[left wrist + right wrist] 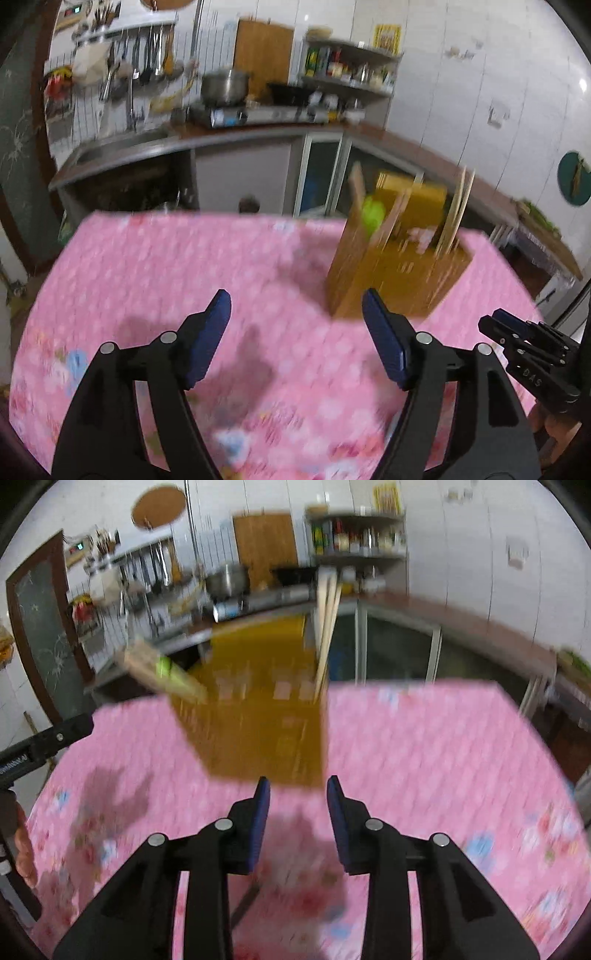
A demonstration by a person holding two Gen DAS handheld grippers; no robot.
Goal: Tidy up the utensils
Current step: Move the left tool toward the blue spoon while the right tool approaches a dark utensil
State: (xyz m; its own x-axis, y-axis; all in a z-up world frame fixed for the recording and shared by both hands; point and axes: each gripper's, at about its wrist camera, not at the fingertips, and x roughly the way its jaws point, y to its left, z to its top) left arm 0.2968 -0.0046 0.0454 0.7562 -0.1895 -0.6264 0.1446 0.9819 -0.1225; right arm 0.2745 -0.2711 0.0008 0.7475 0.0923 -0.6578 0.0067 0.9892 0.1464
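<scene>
A wooden utensil holder [397, 266] stands on the pink flowered tablecloth [166, 280], blurred by motion. Chopsticks [456, 212] and a wooden-handled tool with a green part [371, 216] stick out of it. My left gripper [297, 306] is open and empty, above the cloth to the holder's near left. My right gripper [298, 788] is open and empty, just in front of the holder [258, 720], where chopsticks [327, 627] and the green tool [166, 670] lean out. The right gripper also shows in the left wrist view [496, 326].
Behind the table runs a kitchen counter [258, 129] with a sink [110, 147], a pot on a stove [223, 88] and a spice shelf [347, 70]. Hanging ladles [140, 62] line the wall. The left gripper's body [40, 742] shows at the right wrist view's left edge.
</scene>
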